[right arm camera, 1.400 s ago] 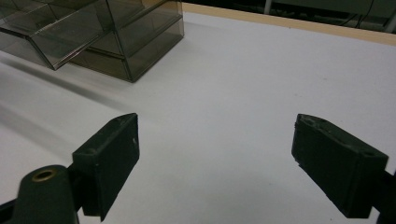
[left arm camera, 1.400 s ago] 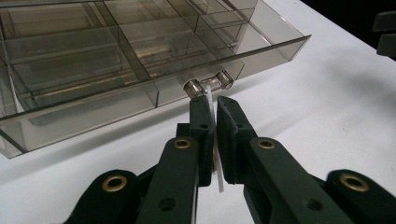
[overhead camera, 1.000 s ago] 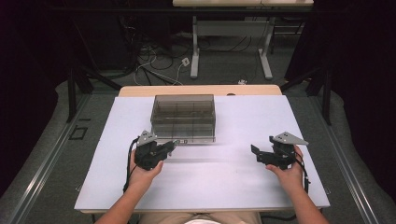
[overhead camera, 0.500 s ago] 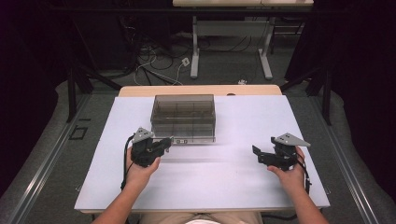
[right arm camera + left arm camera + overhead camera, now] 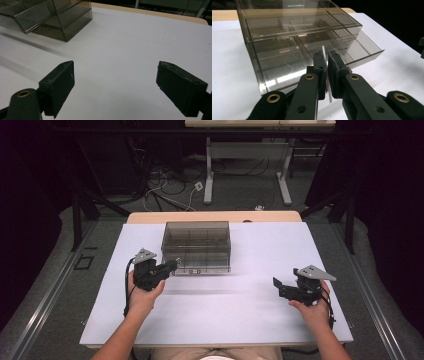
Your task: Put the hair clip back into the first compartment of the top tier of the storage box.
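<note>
— Starting at the left of the high view: left gripper [image 5: 172, 266] at the lower left corner of the smoky drawer box [image 5: 196, 245]. Clamped or loose?

— Clamped. In the left gripper view, jaws pressed together on a thin clear tab [image 5: 323, 50] at the front of the lower drawer [image 5: 364, 51]. Drawer standing out a little from the box front, more so toward the right of that view.

— And the box itself?

— Upper middle of the high view, flat on the white table [image 5: 260, 315], nearer the far edge. Compartments empty, as far as can be told through the tinted walls.

— Likely handling?

— Probably light, stiff and brittle: thin hard plastic, glossy, so slippery against the jaws. Being empty, liable to skate across the table as a whole when tugged. Tab narrow and thin; best gripped deep, close to its root, and pulled straight along the drawer's run, never twisted. Could snap otherwise.

— Anything free to steady it?

— Over at the right of the high view: right gripper [image 5: 276, 284], low over bare table, well apart from the box. Jaws wide apart, holding nothing, plain in the right gripper view. Well placed, at a guess, to press down on the box's top or brace a side wall during the pull.
</note>
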Demonstrator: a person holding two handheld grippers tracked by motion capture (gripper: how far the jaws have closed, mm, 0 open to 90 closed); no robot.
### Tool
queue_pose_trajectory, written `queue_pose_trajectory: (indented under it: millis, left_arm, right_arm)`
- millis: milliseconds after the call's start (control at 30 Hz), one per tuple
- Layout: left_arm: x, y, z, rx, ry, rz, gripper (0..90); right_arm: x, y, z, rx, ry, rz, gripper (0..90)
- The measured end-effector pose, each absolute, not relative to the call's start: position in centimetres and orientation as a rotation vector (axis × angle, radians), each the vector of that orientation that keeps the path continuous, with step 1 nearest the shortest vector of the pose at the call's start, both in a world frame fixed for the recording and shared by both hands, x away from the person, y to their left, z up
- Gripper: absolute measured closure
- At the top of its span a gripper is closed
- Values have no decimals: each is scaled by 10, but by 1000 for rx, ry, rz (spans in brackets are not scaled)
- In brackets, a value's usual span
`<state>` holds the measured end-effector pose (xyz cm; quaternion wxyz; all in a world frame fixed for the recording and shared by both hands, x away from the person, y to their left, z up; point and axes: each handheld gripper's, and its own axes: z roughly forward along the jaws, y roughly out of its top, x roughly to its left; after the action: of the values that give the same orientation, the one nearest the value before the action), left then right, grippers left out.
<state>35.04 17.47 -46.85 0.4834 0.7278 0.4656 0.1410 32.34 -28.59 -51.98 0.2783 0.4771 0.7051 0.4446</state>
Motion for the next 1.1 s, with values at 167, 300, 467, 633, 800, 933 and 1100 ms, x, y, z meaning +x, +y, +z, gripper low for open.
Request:
queue_pose_trajectory:
  millis: [167, 300, 467, 633, 800, 933, 1100]
  left_arm:
    - [355, 178, -467, 1759, 1146, 365, 856]
    - [359, 180, -467, 1745, 1158, 372, 856]
    - [365, 184, -469, 1733, 1175, 382, 856]
    - [369, 184, -471, 1729, 1179, 402, 856]
    - [373, 185, -473, 1728, 1189, 412, 856]
    - [376, 185, -475, 1729, 1196, 432, 856]
    - [379, 185, -478, 1730, 1204, 453, 856]
  right_arm:
    - [321, -289, -520, 1285, 1887, 1190, 148]
    - [319, -291, -521, 1293, 1878, 1188, 148]
    - [316, -293, -520, 1310, 1881, 1170, 148]
    - [315, -294, -521, 1308, 1866, 1183, 148]
    - [314, -295, -521, 1304, 1868, 1181, 148]
    - [313, -294, -521, 1323, 1864, 1186, 148]
    - [314, -294, -522, 1307, 1857, 1179, 148]
